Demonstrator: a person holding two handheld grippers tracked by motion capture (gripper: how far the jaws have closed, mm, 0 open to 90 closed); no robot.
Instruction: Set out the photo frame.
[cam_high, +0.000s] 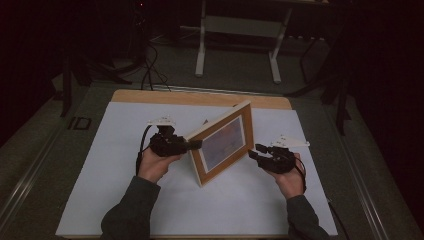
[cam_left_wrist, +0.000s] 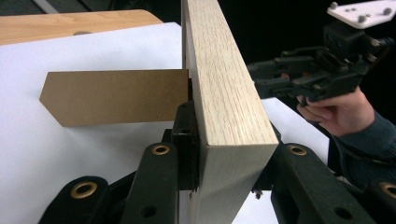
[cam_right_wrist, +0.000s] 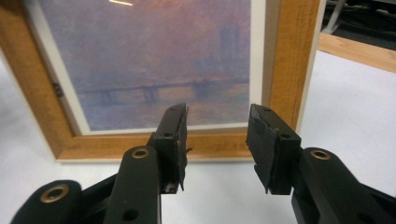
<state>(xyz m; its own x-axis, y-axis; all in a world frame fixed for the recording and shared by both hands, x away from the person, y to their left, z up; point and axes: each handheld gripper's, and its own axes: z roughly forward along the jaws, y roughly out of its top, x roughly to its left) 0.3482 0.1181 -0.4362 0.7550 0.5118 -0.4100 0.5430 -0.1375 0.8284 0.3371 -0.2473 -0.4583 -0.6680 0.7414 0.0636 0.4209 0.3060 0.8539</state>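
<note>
Left gripper view alone shows left hand-held gripper (cam_left_wrist: 224, 158) clamping frame (cam_left_wrist: 224, 93); right hand-held gripper (cam_right_wrist: 217, 140) apart.

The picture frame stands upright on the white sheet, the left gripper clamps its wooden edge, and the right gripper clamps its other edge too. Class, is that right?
Not quite. The right gripper is open, its jaws apart short of the picture frame, as the right gripper view shows. The left gripper does clamp the wooden edge, and the frame stands on the white sheet.

No readable text, label, brand or number is showing anywhere. The picture frame (cam_high: 223, 143) is displaying a hazy painted scene without lettering.
</note>
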